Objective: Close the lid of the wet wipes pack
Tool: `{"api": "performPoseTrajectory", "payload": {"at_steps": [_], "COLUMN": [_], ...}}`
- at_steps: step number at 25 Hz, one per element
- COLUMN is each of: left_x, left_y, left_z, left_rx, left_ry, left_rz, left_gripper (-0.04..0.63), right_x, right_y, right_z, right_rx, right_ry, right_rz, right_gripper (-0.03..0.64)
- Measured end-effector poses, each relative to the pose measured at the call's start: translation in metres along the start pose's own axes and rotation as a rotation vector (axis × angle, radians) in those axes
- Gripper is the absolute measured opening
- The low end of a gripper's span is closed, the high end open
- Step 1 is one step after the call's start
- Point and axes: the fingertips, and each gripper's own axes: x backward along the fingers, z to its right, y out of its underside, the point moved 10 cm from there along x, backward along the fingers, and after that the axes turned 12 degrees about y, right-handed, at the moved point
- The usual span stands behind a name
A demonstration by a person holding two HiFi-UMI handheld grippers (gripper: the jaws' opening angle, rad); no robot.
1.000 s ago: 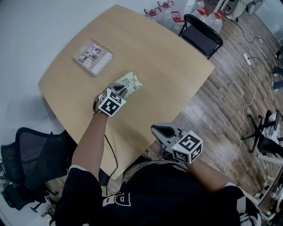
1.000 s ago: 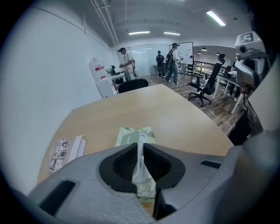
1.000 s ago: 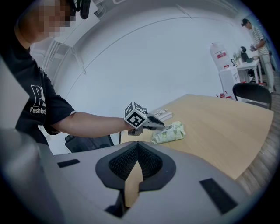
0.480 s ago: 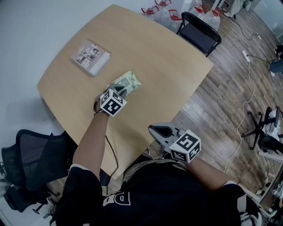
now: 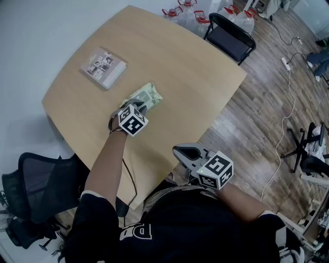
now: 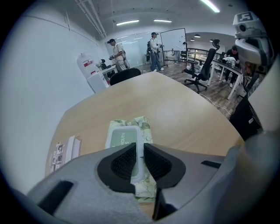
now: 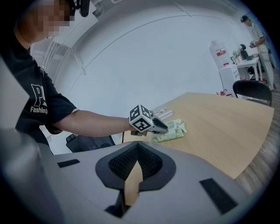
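The wet wipes pack (image 5: 150, 94) is a green floral pouch lying flat near the middle of the wooden table (image 5: 195, 77). In the left gripper view its grey-green lid (image 6: 124, 136) appears to lie flat on the pack (image 6: 147, 127). My left gripper (image 5: 142, 106) hovers over the pack's near end, jaws together with only a thin slit between the pads (image 6: 124, 161) and nothing held. My right gripper (image 5: 181, 152) hangs off the table's near edge, shut and empty. From the right gripper view the pack (image 7: 173, 130) lies just beyond the left gripper (image 7: 161, 127).
A stack of printed booklets (image 5: 103, 67) lies at the table's far left. A black chair (image 5: 231, 38) and several water bottles (image 5: 188, 12) stand beyond the far edge. An office chair (image 5: 36, 190) sits at the near left. Cables cross the wooden floor (image 5: 288, 97).
My left gripper has edged slightly forward over the pack's near end. The right gripper has stayed in place.
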Motion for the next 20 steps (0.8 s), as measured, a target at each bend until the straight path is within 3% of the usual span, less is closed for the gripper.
{"api": "performPoseTrajectory", "payload": {"at_steps": [9, 15, 20], "left_x": [-0.003, 0.006, 0.029], "left_y": [-0.003, -0.003, -0.010], "left_z": [-0.001, -0.001, 0.005], "left_rx": [0.002, 0.105, 0.164], "left_ry": [0.019, 0.028, -0.012], "left_rz": [-0.030, 0.030, 0.101], "left_gripper": [0.058, 0.058, 0.050], "right_x": [0.006, 0.018, 0.028], "right_y": [0.002, 0.003, 0.003], "right_z": [0.002, 0.003, 0.003], "right_rx": [-0.005, -0.001, 0.011], "right_ry": [0.007, 0.015, 0.004], "right_rz": [0.005, 0.018, 0.028], "right_gripper": [0.003, 0.003, 0.003]}}
